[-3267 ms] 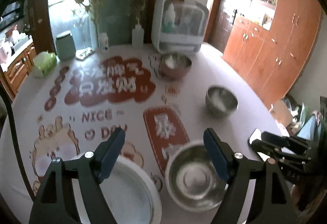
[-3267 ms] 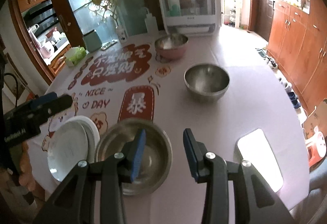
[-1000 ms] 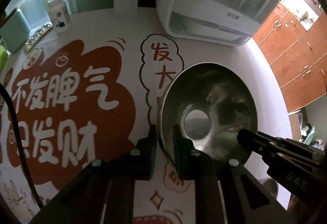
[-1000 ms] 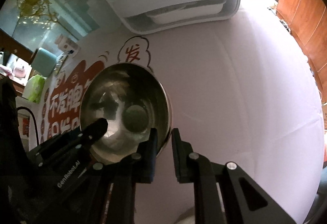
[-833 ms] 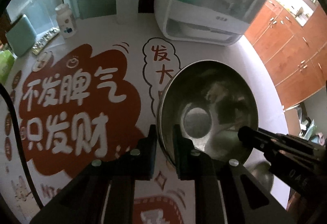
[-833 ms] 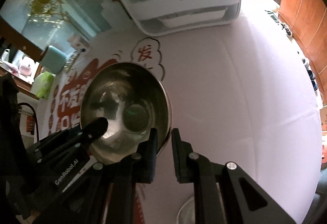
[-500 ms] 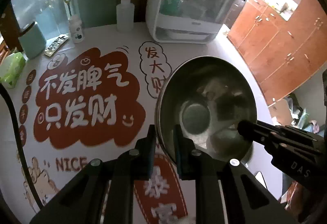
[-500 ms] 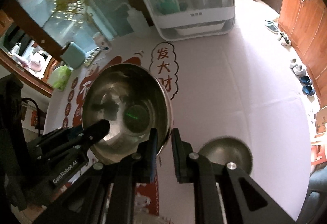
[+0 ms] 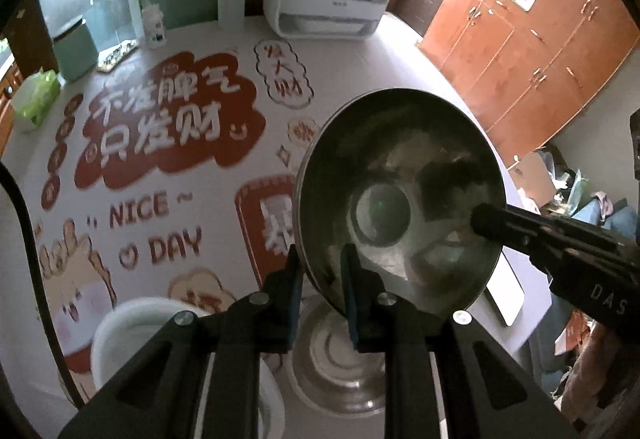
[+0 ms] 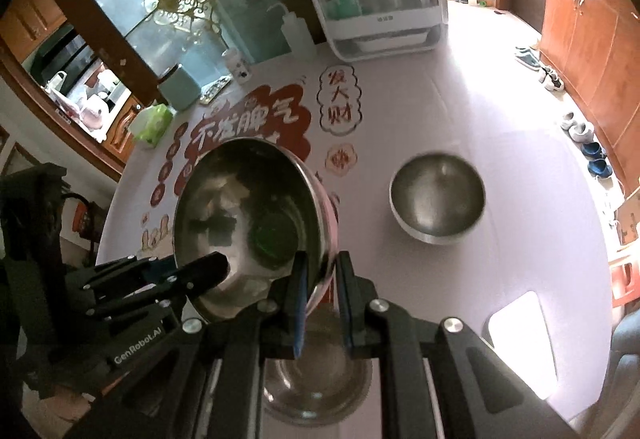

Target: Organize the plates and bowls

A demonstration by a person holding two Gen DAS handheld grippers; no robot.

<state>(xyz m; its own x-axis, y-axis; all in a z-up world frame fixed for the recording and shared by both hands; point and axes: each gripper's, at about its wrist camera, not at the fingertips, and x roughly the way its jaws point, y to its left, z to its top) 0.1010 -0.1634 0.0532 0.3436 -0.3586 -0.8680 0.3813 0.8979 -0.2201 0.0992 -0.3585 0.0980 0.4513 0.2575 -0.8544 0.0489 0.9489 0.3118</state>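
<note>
Gripping opposite rims, the left gripper (image 9: 320, 291) and the right gripper (image 10: 322, 293) are each closed tight on the raised steel bowl (image 9: 400, 199), tilted above a second steel bowl (image 9: 340, 359) beside the white plate (image 9: 120, 331); a third bowl (image 10: 438, 199) sits apart, rightward.

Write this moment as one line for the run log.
left gripper: shut on pink-sided steel bowl | right gripper: shut on same bowl | bowl: lifted, tilted | below: steel bowl on table | next: probably nest
</note>
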